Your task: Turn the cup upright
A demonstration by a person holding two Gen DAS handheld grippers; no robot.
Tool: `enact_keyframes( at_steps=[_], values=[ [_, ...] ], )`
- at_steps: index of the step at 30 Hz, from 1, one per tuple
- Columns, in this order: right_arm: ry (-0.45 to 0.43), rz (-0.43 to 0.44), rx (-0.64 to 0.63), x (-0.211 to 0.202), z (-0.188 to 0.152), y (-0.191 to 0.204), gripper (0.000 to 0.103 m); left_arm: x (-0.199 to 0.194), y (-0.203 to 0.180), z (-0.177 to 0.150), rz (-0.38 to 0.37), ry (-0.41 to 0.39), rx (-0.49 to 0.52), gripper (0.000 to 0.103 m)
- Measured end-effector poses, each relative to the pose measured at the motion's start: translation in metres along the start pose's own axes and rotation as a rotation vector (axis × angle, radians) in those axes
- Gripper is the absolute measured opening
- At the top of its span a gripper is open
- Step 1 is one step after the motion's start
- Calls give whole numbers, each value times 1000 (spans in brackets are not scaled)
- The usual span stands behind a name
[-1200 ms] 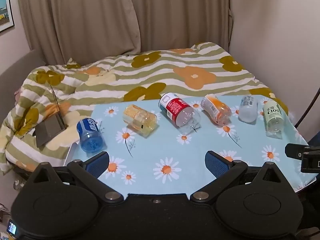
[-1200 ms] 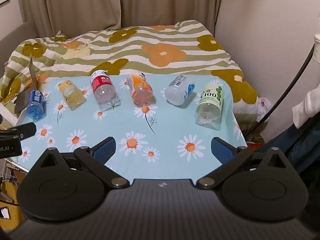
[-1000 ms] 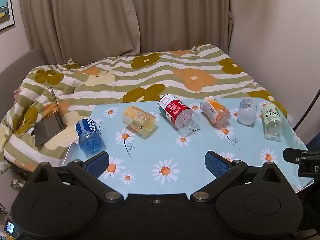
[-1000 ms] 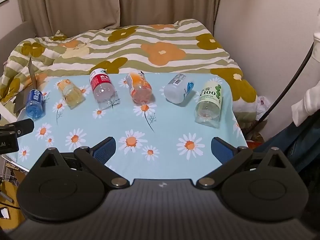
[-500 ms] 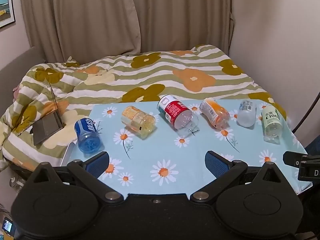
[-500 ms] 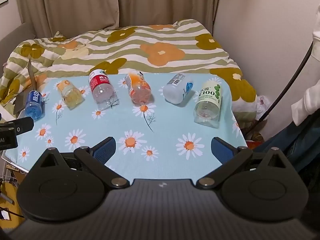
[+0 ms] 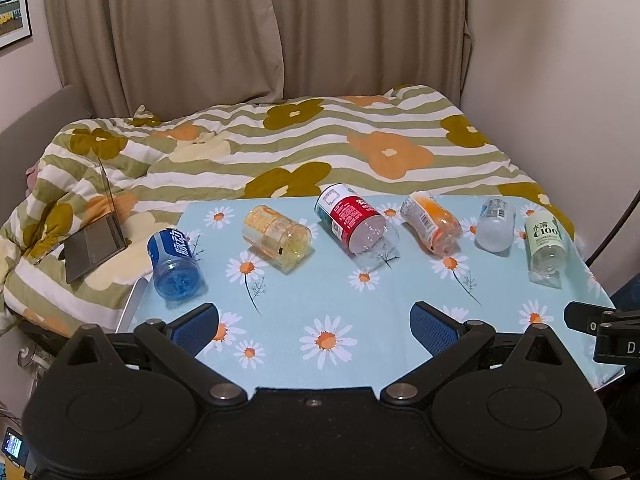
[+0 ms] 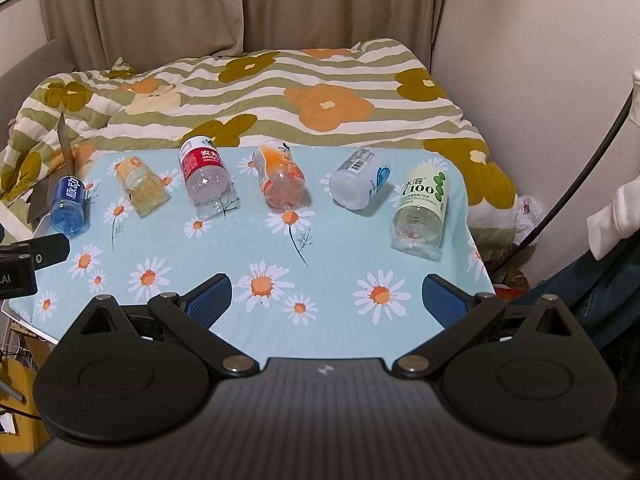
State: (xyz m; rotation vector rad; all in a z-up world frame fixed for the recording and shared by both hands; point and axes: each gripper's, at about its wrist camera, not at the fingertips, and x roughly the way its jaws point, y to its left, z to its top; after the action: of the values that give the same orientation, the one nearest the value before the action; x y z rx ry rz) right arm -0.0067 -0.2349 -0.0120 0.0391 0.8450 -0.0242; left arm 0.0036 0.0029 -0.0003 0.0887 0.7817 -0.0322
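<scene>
Several cups cut from plastic bottles lie on their sides in a row on the daisy-print table (image 7: 320, 300): blue (image 7: 174, 258), yellow (image 7: 276, 237), red-labelled (image 7: 352, 220), orange (image 7: 430, 224), white (image 7: 495, 224) and green-labelled C100 (image 7: 545, 242). The right wrist view shows the same row: blue (image 8: 69, 204), yellow (image 8: 140, 186), red (image 8: 204, 174), orange (image 8: 282, 180), white (image 8: 358, 179), green (image 8: 422, 210). My left gripper (image 7: 316, 322) and right gripper (image 8: 326, 294) are both open and empty, held at the table's near edge, well short of the cups.
A bed with a striped flower duvet (image 7: 320, 148) lies behind the table. An open laptop (image 7: 98, 236) rests on it at left. A wall stands at right (image 7: 560, 80). The right gripper's tip (image 7: 600, 330) shows at the left view's right edge.
Both grippers have drawn back and risen slightly, so the cups sit a little farther away. Nothing on the table has moved.
</scene>
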Motion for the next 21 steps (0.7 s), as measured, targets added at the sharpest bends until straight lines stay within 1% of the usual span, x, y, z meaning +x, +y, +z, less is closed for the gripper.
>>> enact_keyframes(
  at_steps=[21],
  values=[
    [2,1,0,2,0,2,103,2,-1,3,-12,0,3,103]
  ],
)
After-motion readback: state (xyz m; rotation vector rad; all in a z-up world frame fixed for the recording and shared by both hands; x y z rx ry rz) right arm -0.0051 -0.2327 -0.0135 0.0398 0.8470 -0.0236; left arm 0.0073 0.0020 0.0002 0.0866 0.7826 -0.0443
